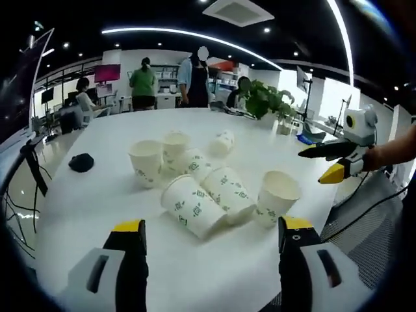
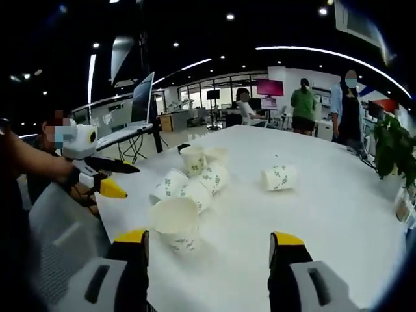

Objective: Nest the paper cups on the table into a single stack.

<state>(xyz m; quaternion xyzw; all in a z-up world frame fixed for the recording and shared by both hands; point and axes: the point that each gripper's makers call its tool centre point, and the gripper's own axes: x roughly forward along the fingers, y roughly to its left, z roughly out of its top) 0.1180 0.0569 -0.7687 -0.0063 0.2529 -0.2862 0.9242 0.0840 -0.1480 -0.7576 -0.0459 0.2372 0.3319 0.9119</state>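
The paper cups [image 1: 195, 203] look matt white with a green printed pattern, lying on a smooth, faintly glossy white table [image 1: 195, 273], while each gripper's jaws, left gripper [image 1: 212, 235] and right gripper [image 2: 209, 246], appear hard black plastic with shiny yellow tips.

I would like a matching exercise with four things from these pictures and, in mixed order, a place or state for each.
Things:
1. lone cup
2. dark object
3. potted plant
4. left tongs

Descriptions:
A. open, holding nothing
B. lying on its side, apart from the cluster
C. near the table's far edge
D. beside the upright cups, toward the table edge

Pairs: 1-B, 2-D, 3-C, 4-A
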